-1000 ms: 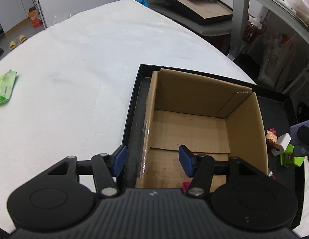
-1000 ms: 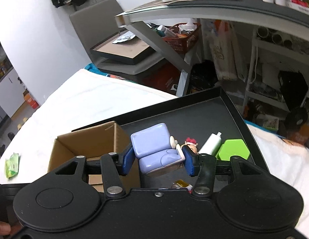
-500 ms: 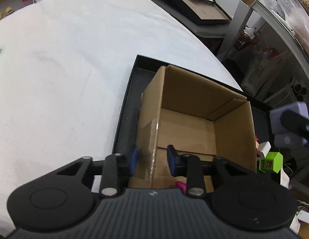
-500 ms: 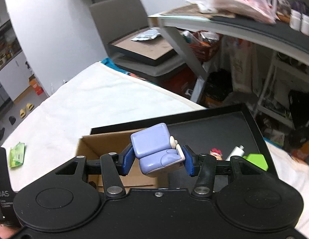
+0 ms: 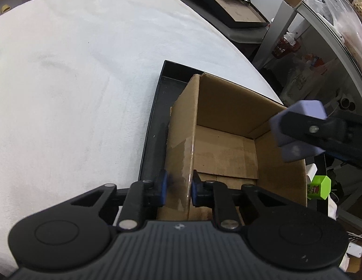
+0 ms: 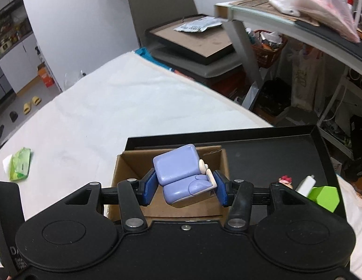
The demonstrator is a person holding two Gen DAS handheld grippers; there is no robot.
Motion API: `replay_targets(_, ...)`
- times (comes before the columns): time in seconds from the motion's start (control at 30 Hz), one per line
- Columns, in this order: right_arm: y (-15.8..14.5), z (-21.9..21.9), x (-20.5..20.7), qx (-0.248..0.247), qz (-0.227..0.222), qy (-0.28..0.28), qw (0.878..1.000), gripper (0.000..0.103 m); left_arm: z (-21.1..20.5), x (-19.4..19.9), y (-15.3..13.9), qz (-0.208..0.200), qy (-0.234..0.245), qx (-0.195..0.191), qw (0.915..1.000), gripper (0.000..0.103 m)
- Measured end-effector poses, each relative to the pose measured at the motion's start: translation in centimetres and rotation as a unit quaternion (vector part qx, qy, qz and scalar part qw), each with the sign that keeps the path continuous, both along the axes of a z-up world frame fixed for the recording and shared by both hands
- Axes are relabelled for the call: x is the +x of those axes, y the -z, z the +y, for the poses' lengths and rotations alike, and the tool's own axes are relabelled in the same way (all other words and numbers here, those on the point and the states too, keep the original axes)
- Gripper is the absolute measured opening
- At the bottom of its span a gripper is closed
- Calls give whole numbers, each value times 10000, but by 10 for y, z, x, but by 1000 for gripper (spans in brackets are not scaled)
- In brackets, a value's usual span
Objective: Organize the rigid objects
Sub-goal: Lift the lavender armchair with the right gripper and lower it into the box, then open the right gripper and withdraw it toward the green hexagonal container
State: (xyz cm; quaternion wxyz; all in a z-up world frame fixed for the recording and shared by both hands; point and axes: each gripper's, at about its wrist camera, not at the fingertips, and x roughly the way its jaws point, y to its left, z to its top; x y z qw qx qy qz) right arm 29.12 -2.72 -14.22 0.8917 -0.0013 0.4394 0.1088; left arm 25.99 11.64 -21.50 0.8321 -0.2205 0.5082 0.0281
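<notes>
An open brown cardboard box (image 5: pixel 223 116) stands in a black tray (image 5: pixel 155 116) on the white cloth. My left gripper (image 5: pixel 177 186) is shut on the box's near left wall. My right gripper (image 6: pixel 184 186) is shut on a lilac toy armchair (image 6: pixel 181 175) and holds it above the box (image 6: pixel 132 163). The chair (image 5: pixel 297 126) shows over the box's right wall in the left wrist view. A green hexagonal block (image 6: pixel 323 197), a white bottle (image 6: pixel 306 184) and a small figure (image 6: pixel 285 179) lie in the tray (image 6: pixel 262 149) right of the box.
A green packet (image 6: pixel 19 163) lies on the white cloth at the left. Past the table's far edge are stacked black-framed boards (image 6: pixel 192 39), a grey desk (image 6: pixel 286 21) and floor clutter. The green block also shows in the left wrist view (image 5: pixel 320 186).
My left gripper closed on the box's left wall. My right gripper carried the lilac chair left, from above the tray to above the box.
</notes>
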Motion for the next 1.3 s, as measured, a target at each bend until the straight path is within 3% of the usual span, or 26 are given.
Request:
replay_targets(0.23, 8, 27, 4, -229, 164, -311, 9991, 50, 15, 1, 6, -3, 25, -346, 9994, 19)
replay_targets(0.43, 12, 43, 9, -331, 230, -493, 9980, 50, 18, 0, 7, -36, 41, -403, 9992, 19)
replay_targets(0.7, -1, 51, 14, -227, -87, -567, 9981, 52, 18, 0, 5, -36, 4, -412, 9991, 21)
replay_targets(0.93, -15, 28, 6, -205, -230, -444, 9985, 54, 14, -1, 2, 26, -5, -334, 9994, 20)
replay_targets(1.17, -16, -10, -10, -206, -219, -115, 9995, 62, 7, -1, -3, 46, -27, -180, 9998, 20)
replay_targets(1.3, -19, -30, -20, -234, -325, 74, 9992, 75, 0, 2, -3, 105, -23, 41, 9999, 21)
